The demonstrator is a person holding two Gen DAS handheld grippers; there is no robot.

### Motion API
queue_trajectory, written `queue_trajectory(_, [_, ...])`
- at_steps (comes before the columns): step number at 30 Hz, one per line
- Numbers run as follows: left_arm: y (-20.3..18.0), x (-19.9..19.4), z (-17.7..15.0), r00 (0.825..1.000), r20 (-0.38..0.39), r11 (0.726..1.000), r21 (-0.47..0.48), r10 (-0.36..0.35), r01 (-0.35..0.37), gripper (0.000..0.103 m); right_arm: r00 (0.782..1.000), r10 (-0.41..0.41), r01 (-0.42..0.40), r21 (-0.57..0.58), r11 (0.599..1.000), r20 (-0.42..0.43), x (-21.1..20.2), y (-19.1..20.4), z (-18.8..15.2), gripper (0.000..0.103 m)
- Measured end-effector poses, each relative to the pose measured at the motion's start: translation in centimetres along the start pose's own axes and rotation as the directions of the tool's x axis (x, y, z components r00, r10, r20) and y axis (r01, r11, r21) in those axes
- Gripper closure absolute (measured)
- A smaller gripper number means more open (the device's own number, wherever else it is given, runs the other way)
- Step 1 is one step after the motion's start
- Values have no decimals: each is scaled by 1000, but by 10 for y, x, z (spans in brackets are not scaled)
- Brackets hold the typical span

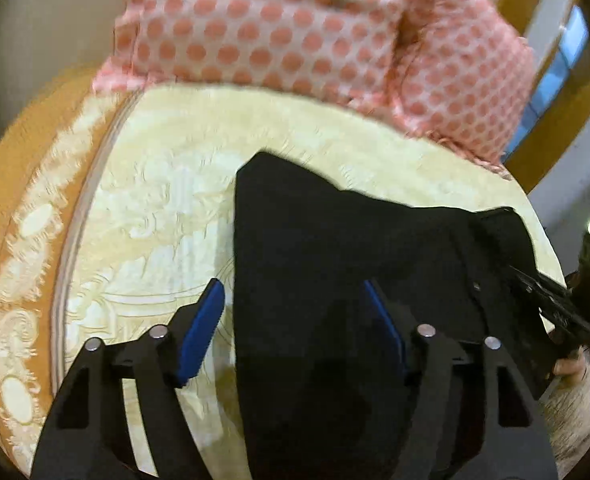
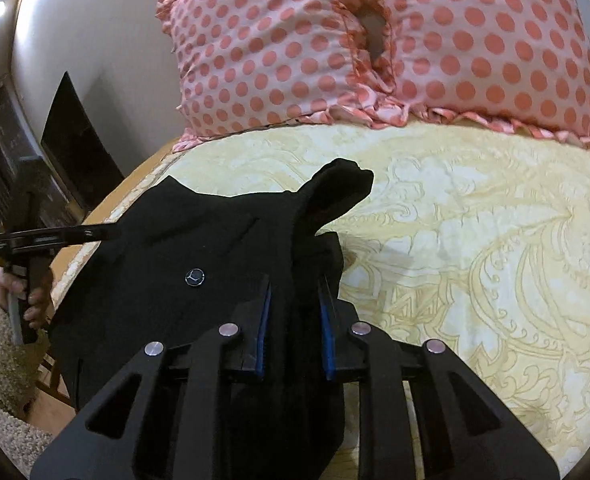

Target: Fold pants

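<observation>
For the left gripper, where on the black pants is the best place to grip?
Take the black pants at their near left edge, coming in from the left over the yellow patterned bedspread. That edge lies straight and exposed just inside the left gripper, whose jaws stand open.

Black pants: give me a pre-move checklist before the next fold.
1. Right gripper closed on a fold of the black pants: ok.
2. Left gripper gripping fabric: not ok, open, pants edge between its fingers.
3. Pants lying flat: not ok, a bunched flap rises ahead of the right gripper.
4. Bedspread bare beside the pants: ok.
5. Polka-dot pillows apart from the pants: ok.
6. Legs aligned underneath: cannot tell.
</observation>
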State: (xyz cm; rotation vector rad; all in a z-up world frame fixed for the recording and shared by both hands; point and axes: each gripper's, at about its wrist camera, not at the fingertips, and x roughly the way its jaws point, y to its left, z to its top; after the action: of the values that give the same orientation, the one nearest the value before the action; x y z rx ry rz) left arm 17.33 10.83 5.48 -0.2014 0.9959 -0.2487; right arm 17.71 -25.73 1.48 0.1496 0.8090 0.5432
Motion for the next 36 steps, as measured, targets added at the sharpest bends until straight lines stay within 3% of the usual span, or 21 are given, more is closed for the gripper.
queue_trajectory(3, [7,17,7,997,-64,999,-38,-40,37,41,1000,-1,2,27,1000,-27,5,-7,2,76])
queue_trajectory(7, [8,28,12,994,-85,997,-55,-65,61,46,998,17,-13,78,997,-57,13,-18,2,68])
queue_trajectory(9, [7,29,13,995,-80,996,-61,-66,61,63,998,40,-36,82,996,-49,11,-20,3,76])
queue_trajectory(11, [3,26,13,997,-66,999,-36,-43,40,87,998,59,-57,72,996,-33,7,-18,5,81])
queue_trajectory(13, [-4,21,17,998,-49,999,-6,-40,40,91,998,65,-64,59,996,-20,3,-15,12,83])
queue_trajectory(20, [-30,10,45,999,38,999,42,-33,31,92,999,12,-12,-4,1000,36,-2,-17,54,85])
queue_trajectory(27, [-56,37,118,992,126,997,71,-26,17,92,981,-95,95,8,995,171,7,-54,121,85])
queue_trajectory(29, [-60,55,134,993,114,997,80,-7,-2,92,982,-122,114,58,992,146,21,-71,129,85])
queue_trajectory(33, [-58,115,146,997,-20,995,72,71,-70,91,979,-202,203,161,966,-23,66,-98,117,85])
queue_trajectory(36, [-60,136,140,989,-30,986,90,142,-138,79,971,-234,237,197,951,-37,73,-100,110,83])
